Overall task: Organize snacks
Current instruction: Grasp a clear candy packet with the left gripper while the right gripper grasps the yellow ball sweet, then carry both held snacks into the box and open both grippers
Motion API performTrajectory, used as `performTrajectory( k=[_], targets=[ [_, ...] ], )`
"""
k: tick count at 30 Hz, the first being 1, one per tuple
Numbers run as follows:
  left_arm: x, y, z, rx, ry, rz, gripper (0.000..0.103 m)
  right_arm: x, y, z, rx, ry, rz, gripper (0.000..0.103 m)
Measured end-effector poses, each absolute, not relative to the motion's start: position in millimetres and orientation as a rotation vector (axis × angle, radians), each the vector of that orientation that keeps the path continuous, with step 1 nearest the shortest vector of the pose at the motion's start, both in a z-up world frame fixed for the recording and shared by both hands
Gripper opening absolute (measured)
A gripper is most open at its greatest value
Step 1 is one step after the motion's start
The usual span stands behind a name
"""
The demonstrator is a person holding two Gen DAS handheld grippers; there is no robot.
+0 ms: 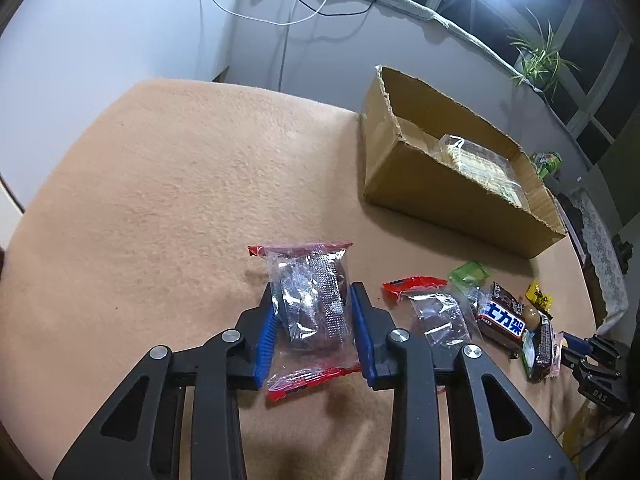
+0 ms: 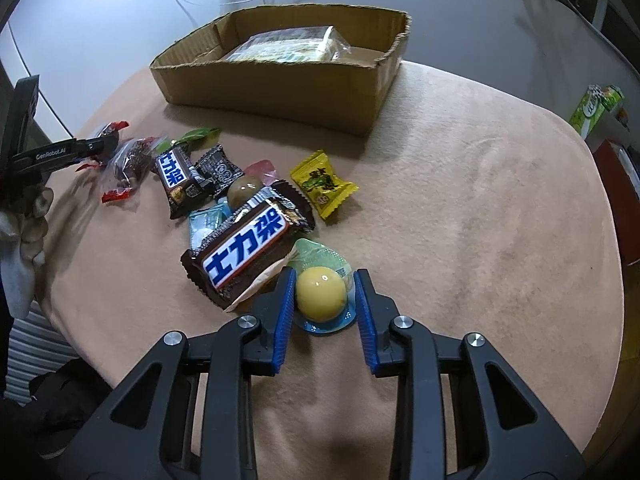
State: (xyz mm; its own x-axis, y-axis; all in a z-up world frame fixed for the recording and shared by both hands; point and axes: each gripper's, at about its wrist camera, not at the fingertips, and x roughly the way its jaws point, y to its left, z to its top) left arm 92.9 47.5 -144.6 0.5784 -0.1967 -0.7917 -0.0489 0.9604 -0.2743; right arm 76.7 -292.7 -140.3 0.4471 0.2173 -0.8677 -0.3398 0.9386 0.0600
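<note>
Left tool straddling a clear snack packet with red ends, blue pads against both sides of the wrapper, so pinching it; packet low over the tan-covered table (lifted or resting: cannot tell). Second clear red-ended packet just right of it, then the pile: green wrapper, brown bar with blue lettering, yellow sachet. Right tool spread around a yellow jelly cup lying on the table, pads just beside it, contact unclear. Big brown bar touching the cup's left side, overlapping a light blue packet; smaller brown bar and yellow dragon sachet farther back. Cardboard box at the far table edge, one clear-wrapped pack of biscuits inside. Gloved hand on the left tool at frame edge.
</note>
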Motion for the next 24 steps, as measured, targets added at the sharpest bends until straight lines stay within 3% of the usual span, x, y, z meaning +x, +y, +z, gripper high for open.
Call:
performTrajectory(
  k=[24],
  targets=[
    [112,18,-88,-0.272,0.850,-0.193,0.033,114,-303,-46,-0.030,0.844,0.310,0.030]
  ],
)
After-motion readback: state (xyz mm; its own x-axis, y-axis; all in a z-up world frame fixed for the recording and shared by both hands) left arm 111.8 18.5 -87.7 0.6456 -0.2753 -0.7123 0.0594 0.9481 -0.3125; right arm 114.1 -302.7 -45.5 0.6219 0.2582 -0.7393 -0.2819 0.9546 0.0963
